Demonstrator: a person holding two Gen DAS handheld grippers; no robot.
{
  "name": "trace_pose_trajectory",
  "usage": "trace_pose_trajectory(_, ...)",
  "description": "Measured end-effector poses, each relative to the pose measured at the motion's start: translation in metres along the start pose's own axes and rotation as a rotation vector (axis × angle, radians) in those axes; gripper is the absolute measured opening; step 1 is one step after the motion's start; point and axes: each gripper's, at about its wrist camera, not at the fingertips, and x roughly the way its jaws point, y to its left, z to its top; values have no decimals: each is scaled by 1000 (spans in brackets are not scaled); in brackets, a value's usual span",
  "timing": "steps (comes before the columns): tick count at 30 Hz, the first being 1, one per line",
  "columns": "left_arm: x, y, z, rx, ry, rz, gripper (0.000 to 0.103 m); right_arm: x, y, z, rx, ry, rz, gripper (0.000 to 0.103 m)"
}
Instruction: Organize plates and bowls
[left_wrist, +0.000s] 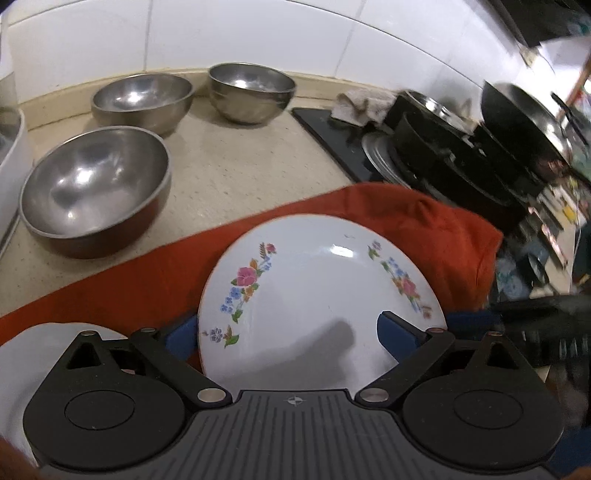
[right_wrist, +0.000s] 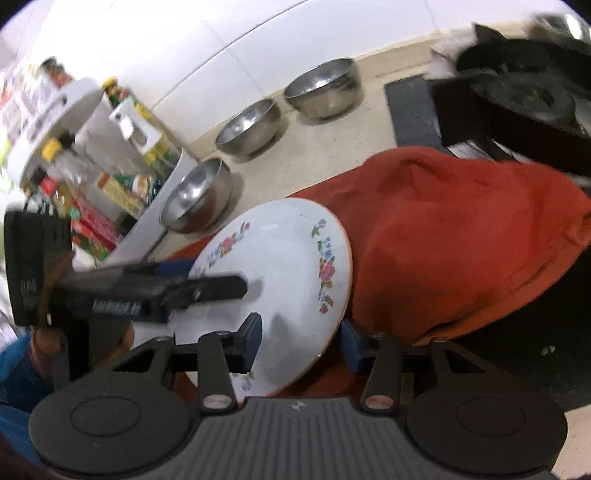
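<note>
Left wrist view shows my left gripper (left_wrist: 291, 332) closed on a white flowered plate (left_wrist: 314, 280): one blue pad lies on the plate's upper face at the right, the other blue pad sits under its left edge, so the plate is pinched between them. The plate is tilted, its far rim raised over an orange cloth (left_wrist: 443, 229) spread on the speckled counter (left_wrist: 236, 162). Three steel bowls stand empty and upright on the counter beyond the cloth: a big bowl (left_wrist: 96, 188) nearest at the left, a middle bowl (left_wrist: 142, 99) behind it, and a far bowl (left_wrist: 251, 90) by the white tiled wall (left_wrist: 258, 33). They stand apart from one another. To the right is a black stove (left_wrist: 443, 147) with a dark pan (left_wrist: 524, 118) on it and a grey rag (left_wrist: 362, 103) at its back edge. A second white plate (left_wrist: 33, 354) shows at my lower left, partly hidden by the gripper body.

From the right wrist view, my right gripper (right_wrist: 299, 339) straddles the near rim of the same plate, one blue pad above its face and the other beyond its edge on the cloth side. Its jaws stand narrow; whether the pads actually press on the plate I cannot tell. My left gripper reaches in from the left with a finger lying across the plate's face. A white rack of bottles and packets (right_wrist: 92, 155) stands at the far left, blurred.
</note>
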Motion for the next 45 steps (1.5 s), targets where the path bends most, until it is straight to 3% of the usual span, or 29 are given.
trace_pose_trajectory(3, 9, -5, 0, 40, -4, 26, 102, 4, -5, 2, 38, 10, 19, 48)
trace_pose_trajectory(6, 14, -8, 2, 28, -20, 48, 102, 8, 1, 2, -4, 22, 66, 72)
trace_pose_trajectory(8, 14, -7, -1, 42, -27, 41, 102, 10, 4, 2, -18, 19, 79, 73)
trace_pose_trajectory(10, 14, -10, -4, 67, -26, 63, 101, 11, 5, 3, -17, 23, 75, 71)
trace_pose_trajectory(13, 10, -15, -4, 28, -21, 116, 98, 9, 10, 2, -10, 10, 28, 65)
trace_pose_trajectory(17, 1, -12, -4, -36, -32, 115, 93, 3, 9, 1, -18, -4, 38, 63)
trace_pose_trajectory(21, -17, -18, -4, -35, -78, 129, 92, -1, 5, 3, 8, -12, 44, 57)
trace_pose_trajectory(45, -91, 0, -24, -165, -228, 286, 93, 14, 64, 25, -135, 14, 149, 57)
